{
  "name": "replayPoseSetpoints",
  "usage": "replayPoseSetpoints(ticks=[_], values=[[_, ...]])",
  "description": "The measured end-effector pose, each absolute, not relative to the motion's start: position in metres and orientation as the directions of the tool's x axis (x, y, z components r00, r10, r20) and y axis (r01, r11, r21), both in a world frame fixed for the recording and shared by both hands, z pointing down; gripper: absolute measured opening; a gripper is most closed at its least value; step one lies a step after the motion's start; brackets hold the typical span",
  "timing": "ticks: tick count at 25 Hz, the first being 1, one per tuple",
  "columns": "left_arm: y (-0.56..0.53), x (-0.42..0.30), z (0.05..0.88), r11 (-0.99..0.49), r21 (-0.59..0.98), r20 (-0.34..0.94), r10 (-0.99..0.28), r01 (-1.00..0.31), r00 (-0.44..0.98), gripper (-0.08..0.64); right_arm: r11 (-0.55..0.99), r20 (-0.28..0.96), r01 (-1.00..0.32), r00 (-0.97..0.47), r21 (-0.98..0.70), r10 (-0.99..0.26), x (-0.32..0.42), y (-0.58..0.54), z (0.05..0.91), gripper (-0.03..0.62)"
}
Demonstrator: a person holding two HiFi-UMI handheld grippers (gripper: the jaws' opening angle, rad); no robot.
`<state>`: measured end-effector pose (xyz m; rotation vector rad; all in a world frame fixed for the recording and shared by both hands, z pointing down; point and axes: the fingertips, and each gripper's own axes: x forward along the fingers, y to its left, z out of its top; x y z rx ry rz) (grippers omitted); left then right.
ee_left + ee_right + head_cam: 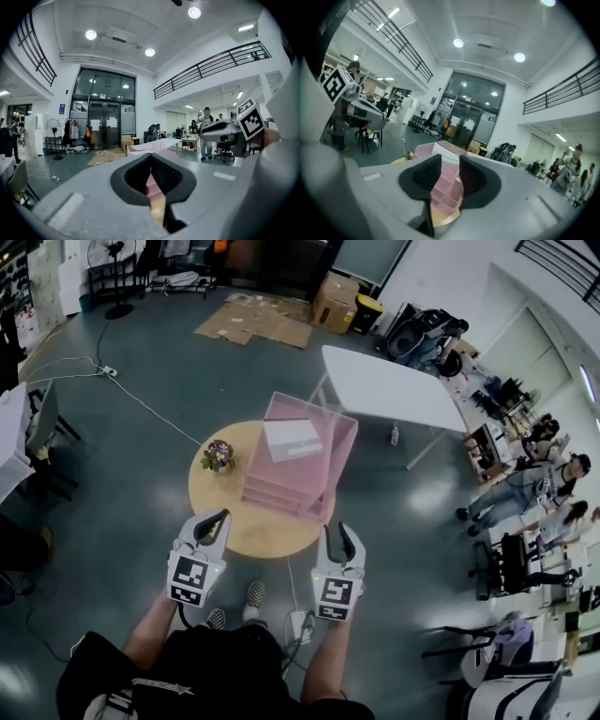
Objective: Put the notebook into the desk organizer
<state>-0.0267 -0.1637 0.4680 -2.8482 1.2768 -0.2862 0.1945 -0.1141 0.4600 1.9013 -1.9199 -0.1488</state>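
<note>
I hold both grippers low at the near edge of the round table (234, 526), clear of the pink desk organizer (286, 491) that stands on its right half. The white notebook (292, 440) lies flat on the far, upper part of the organizer, inside its pink walls as far as I can judge, so I read the placing as done or nearly so.

The left gripper (217, 519) has its pads pressed together with nothing between them. It has no job here, and I keep it on the near left, well apart from the small flower pot (217, 456) left of the organizer. The right gripper (340, 532) has its jaws a narrow gap apart and empty. Through that gap I see only the organizer's pink shelves. It sits near the organizer's near right corner, touching nothing, where I would keep it to avoid knocking the shelves.
</note>
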Motion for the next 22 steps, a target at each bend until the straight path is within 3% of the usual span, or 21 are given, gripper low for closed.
replayPoseSetpoints(ticks=[11, 22], values=[[-0.113, -0.029, 0.476, -0.738, -0.070, 0.176, -0.671, -0.671, 0.720, 0.011, -0.120, 0.149, -0.971, 0.152, 0.205, -0.977, 0.163, -0.026, 0.476, 0.031], [-0.083, -0.021, 0.496, -0.792, -0.066, 0.211, -0.606, -0.607, 0.767, 0.011, -0.173, 0.167, -0.973, 0.199, 0.155, -0.966, 0.156, 0.027, 0.502, 0.007]])
